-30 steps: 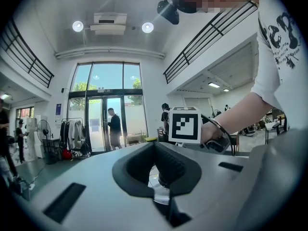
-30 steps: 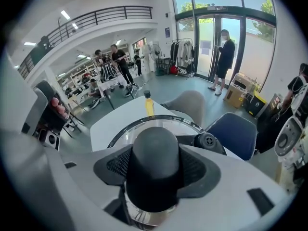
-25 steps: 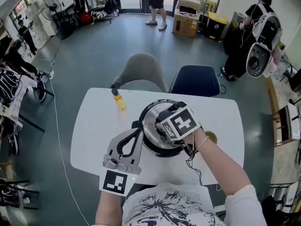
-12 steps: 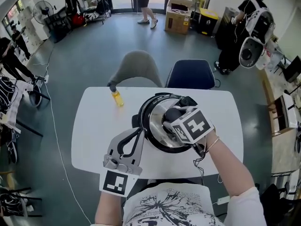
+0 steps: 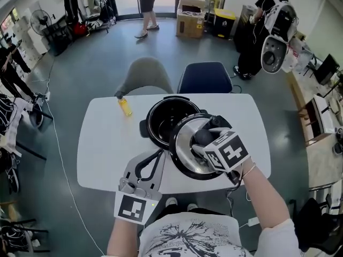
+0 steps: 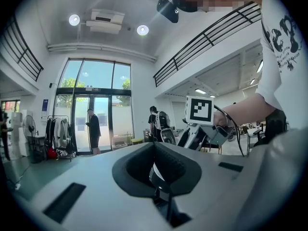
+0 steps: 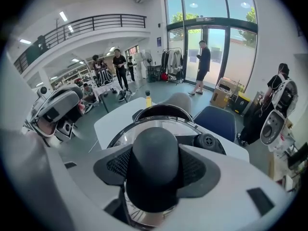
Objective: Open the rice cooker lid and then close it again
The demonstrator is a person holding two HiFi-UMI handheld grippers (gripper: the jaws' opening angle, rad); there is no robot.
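Note:
The rice cooker pot stands open on the white table, its dark inside showing. My right gripper is shut on the lid's black knob and holds the steel-rimmed lid tilted, over the pot's near right rim. In the right gripper view the pot lies just beyond the lid. My left gripper hovers at the near table edge, level and shut on nothing, a little short of the pot's left side. From the left gripper view the right gripper's marker cube shows ahead.
A small yellow bottle stands at the table's far left. A grey chair and a blue chair are pushed in at the far side. A cable hangs off the near right edge. People stand farther back in the room.
The right gripper has lifted the lid off the pot and carried it toward me and to the right, uncovering the pot. The left gripper has drawn back from the cooker's side.

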